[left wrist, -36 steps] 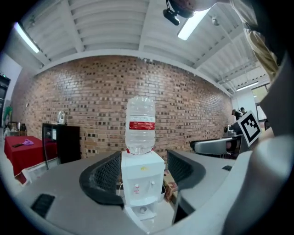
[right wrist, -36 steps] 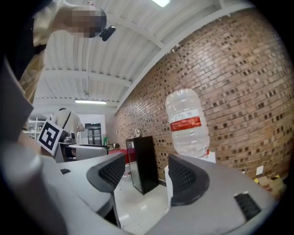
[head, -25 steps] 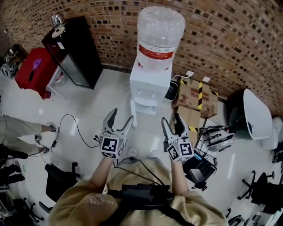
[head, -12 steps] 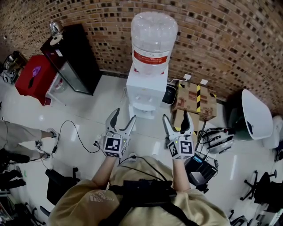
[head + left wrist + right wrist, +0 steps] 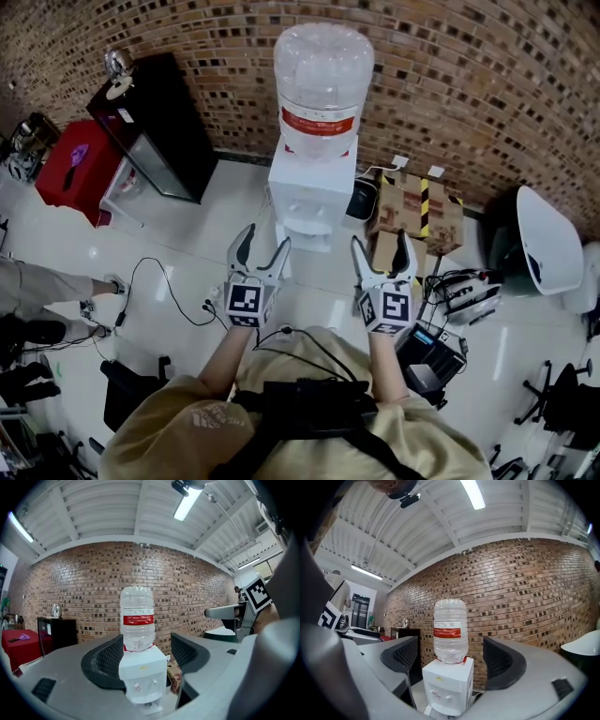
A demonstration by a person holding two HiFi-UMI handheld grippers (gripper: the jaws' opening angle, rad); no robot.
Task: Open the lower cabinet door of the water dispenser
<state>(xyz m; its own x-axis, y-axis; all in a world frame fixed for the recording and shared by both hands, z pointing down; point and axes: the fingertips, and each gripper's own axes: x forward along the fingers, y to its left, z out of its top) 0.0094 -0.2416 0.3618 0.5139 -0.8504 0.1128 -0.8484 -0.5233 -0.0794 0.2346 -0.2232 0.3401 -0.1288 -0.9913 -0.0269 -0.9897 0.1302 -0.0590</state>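
The white water dispenser (image 5: 312, 187) stands against the brick wall with a clear bottle (image 5: 323, 80) on top. Its lower cabinet door is hidden in the head view and cut off below both gripper views. My left gripper (image 5: 263, 244) is open and empty, a short way in front of the dispenser. My right gripper (image 5: 381, 246) is open wide with nothing between its jaws, level with the left one. Both point at the dispenser without touching it. The left gripper view frames the dispenser (image 5: 143, 677) between the open jaws. So does the right gripper view, with the dispenser (image 5: 449, 686) centred.
A black cabinet (image 5: 155, 117) and a red cabinet (image 5: 75, 155) stand to the dispenser's left. Cardboard boxes (image 5: 417, 206) sit on its right, with a white chair (image 5: 544, 248) beyond. Cables (image 5: 155, 272) and a black device (image 5: 427, 352) lie on the white floor.
The right gripper's jaws have spread from nearly closed to wide open. Both grippers have shifted slightly, and the dispenser sits a bit farther from them in the head view.
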